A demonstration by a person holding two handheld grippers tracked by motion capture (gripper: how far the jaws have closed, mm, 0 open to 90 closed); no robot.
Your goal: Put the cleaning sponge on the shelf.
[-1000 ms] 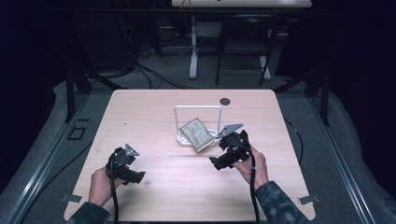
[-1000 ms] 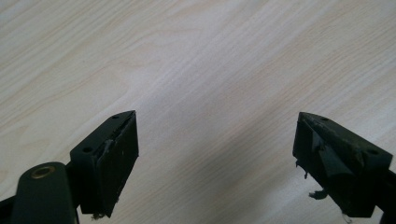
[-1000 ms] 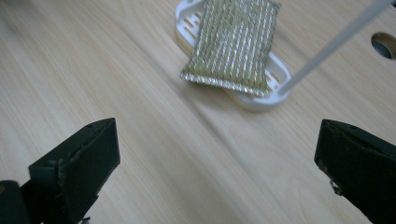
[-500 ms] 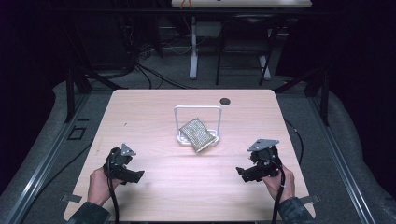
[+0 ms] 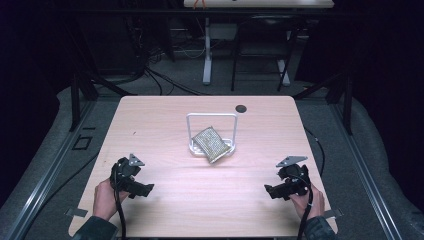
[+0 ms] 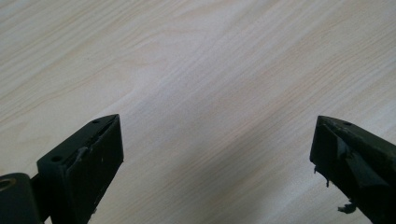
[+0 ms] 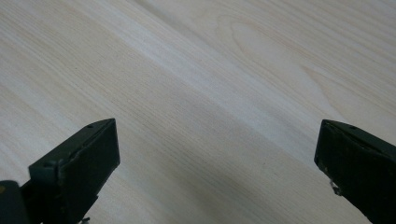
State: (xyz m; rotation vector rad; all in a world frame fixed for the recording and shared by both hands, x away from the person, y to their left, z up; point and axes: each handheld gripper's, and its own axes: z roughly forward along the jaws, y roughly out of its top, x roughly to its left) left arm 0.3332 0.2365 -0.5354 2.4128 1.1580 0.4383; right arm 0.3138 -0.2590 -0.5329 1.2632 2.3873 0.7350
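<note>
Resting low over the pale wooden desk (image 5: 165, 130), the left claw (image 5: 145, 189) has just been opening its jaws and now gapes wide with nothing between them. The right claw (image 5: 270, 190) gapes wide too, empty. A speckled sponge (image 5: 212, 143) leans in the white wire rack (image 5: 212, 131) at mid-desk, well apart from both.

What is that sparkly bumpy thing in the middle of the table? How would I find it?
Look at the light wooden table, then find the white wire rack near its middle. Leaning against that rack is the scouring pad, a small tilted cushion with a glittery silver-gold mesh skin. Nothing else there shimmers; the small round hole behind it is flat and dark.
</note>
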